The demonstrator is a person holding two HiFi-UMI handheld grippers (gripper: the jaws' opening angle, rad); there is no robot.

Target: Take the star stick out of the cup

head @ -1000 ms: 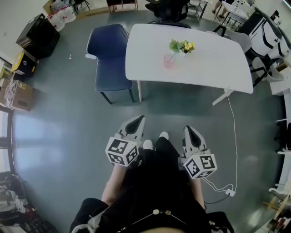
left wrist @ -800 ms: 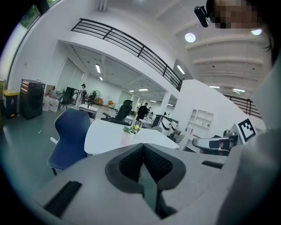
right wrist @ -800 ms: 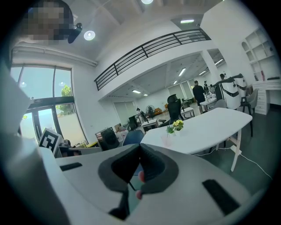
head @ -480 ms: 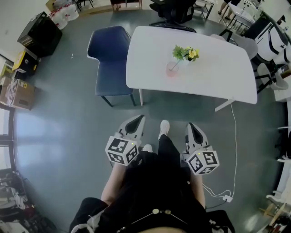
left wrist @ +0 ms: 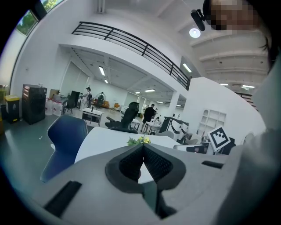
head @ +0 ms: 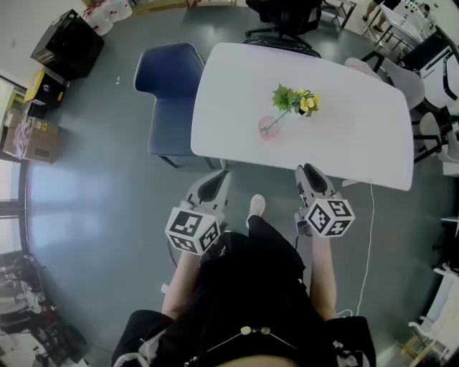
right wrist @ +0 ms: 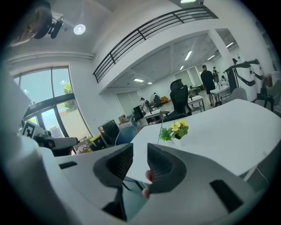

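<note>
A pink cup (head: 268, 127) stands on the white table (head: 358, 136). A thin stick leans out of it, topped by a green and yellow cluster (head: 295, 99). That cluster also shows in the left gripper view (left wrist: 139, 140) and the right gripper view (right wrist: 174, 129). My left gripper (head: 221, 175) hangs just short of the table's near edge, jaws shut and holding nothing (left wrist: 142, 146). My right gripper (head: 307, 170) reaches that edge, right of the cup, and is open with a narrow empty gap (right wrist: 139, 148). Both are well short of the cup.
A dark blue chair (head: 168, 100) stands at the table's left end, a black office chair (head: 283, 14) behind it. Boxes (head: 29, 140) and a black cabinet (head: 68, 43) line the left wall. A white cable (head: 369, 236) trails on the floor at right.
The person has stepped towards the table. Table and cup now sit closer and lower in the head view, and both grippers have come forward to the table's near edge.
</note>
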